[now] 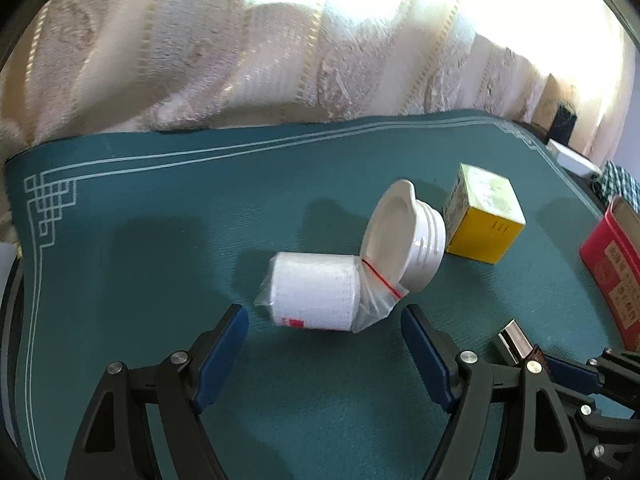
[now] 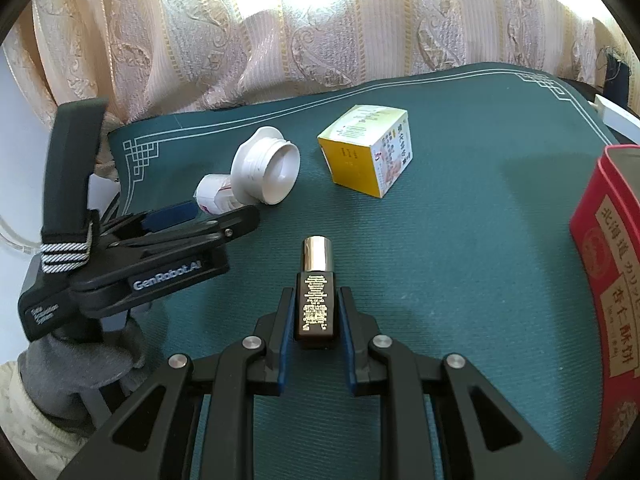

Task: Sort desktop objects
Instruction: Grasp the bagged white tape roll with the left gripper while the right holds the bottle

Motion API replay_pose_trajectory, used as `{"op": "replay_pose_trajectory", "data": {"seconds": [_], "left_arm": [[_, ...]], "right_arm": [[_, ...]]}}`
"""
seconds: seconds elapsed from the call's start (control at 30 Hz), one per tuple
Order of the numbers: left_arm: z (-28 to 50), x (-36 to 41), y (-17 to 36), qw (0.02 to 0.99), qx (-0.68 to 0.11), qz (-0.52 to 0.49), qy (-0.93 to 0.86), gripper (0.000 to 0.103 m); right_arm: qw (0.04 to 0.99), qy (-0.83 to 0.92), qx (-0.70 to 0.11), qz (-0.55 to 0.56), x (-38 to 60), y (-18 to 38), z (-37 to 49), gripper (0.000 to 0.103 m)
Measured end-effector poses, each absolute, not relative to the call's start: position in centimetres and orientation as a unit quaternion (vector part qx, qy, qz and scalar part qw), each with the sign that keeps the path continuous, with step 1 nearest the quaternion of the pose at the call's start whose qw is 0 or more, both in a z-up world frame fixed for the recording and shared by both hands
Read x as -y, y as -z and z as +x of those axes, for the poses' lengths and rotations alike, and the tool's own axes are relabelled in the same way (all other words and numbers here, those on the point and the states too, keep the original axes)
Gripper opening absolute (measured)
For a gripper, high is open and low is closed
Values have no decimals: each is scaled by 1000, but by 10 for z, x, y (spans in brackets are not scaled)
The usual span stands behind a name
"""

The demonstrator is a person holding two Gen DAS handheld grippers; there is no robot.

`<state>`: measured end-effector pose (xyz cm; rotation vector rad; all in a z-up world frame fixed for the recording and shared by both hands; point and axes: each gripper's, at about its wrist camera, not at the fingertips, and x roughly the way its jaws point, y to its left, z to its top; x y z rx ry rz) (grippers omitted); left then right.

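My left gripper [image 1: 325,316] is open just short of a white roll in a clear zip bag [image 1: 316,292], which lies on its side on the green mat [image 1: 160,240]. A white threaded plastic fitting [image 1: 404,236] leans on the bag. My right gripper [image 2: 316,300] is shut on a small dark bottle with gold print and a silver cap [image 2: 316,292], held just above the mat. The left gripper also shows in the right wrist view [image 2: 200,212], by the bagged roll [image 2: 214,196] and the fitting [image 2: 268,168].
A yellow and white carton [image 2: 366,148] lies on the mat beyond the fitting; it also shows in the left wrist view [image 1: 482,216]. An open red tin [image 2: 608,248] stands at the right edge. A patterned curtain [image 2: 280,32] hangs behind the table.
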<state>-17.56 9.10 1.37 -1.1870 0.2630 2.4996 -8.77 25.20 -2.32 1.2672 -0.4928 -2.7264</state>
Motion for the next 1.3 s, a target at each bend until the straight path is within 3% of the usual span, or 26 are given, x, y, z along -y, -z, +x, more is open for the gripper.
{"op": "replay_pose_trajectory", "data": {"seconds": [0.03,0.07,0.1,0.13,0.97,1.3], "left_arm": [[-176,-92,-13,182,-97,-421,-883,64],[-177,-94,-12,182,-100,-423,-882,48],[-177,-93,-12,189,-94,-422,-882,40],[-177,-93,-13,186,-95,-422,-882,38],[-62,-63,-48,199,-39,-398,-895,38],[-30,-74,-63,219,-34,-388,-895,38]], "right_arm": [[48,894,162,415,-252,23,-88,22],[49,894,162,415,-252,24,-89,22],[49,894,162,415,-252,24,-89,22],[48,894,162,415,-252,24,-89,22],[28,902,173,394,-250,21,-76,22],[12,916,189,353,-277,-10,-7,22]]}}
